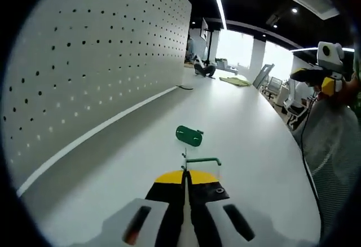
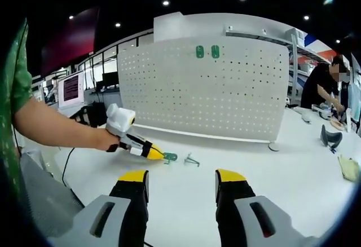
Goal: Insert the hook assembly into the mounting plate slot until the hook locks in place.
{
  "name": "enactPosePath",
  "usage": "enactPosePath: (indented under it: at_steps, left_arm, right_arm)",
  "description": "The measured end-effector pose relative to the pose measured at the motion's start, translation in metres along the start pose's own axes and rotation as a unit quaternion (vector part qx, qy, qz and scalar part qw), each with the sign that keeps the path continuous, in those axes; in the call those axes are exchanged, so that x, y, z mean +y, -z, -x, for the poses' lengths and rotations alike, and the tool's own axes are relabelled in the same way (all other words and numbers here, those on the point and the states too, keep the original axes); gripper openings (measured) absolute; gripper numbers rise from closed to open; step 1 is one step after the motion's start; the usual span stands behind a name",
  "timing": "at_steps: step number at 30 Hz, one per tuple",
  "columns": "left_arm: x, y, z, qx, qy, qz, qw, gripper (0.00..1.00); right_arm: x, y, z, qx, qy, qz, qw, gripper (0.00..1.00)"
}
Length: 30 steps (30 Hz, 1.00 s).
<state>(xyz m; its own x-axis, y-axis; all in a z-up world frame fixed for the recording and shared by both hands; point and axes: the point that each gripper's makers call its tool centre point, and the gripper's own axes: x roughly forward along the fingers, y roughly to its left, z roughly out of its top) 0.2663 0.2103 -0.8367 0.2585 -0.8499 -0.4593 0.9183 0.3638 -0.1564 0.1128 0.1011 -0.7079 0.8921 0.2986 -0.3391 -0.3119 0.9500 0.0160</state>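
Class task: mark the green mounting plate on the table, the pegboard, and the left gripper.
green mounting plate (image 1: 189, 136), left gripper view, centre of its face.
pegboard (image 2: 225, 95), right gripper view, middle of the perforated panel.
left gripper (image 2: 159, 155), right gripper view, yellow tips.

The hook (image 1: 201, 161) is showing only its green bar and thin stem, its near end disappearing between the left claw (image 1: 185, 180) tips. From the right gripper view, the mounting plate (image 2: 170, 157) is looking too small to detail.
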Motion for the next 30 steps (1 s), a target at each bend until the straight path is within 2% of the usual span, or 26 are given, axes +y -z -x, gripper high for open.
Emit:
enactPosePath:
  at_steps: [9,13,18,30]
  left_arm:
    - [-0.016,-0.01,0.009,-0.009,0.016,0.004,0.9998,0.02]
    - [-0.028,-0.02,0.016,-0.019,0.033,0.001,0.9993,0.02]
    - [-0.048,-0.032,0.029,-0.026,0.052,-0.013,0.9982,0.02]
    - [-0.083,-0.06,0.064,-0.043,0.07,-0.031,0.9962,0.02]
  right_arm:
    - [0.002,-0.003,0.0,-0.006,-0.007,0.006,0.9999,0.46]
    - [0.002,-0.007,-0.001,-0.011,-0.011,0.011,0.9998,0.46]
    - [0.003,-0.014,-0.002,-0.018,-0.017,0.015,0.9996,0.45]
    - [0.013,-0.018,-0.006,-0.023,-0.043,0.029,0.9984,0.44]
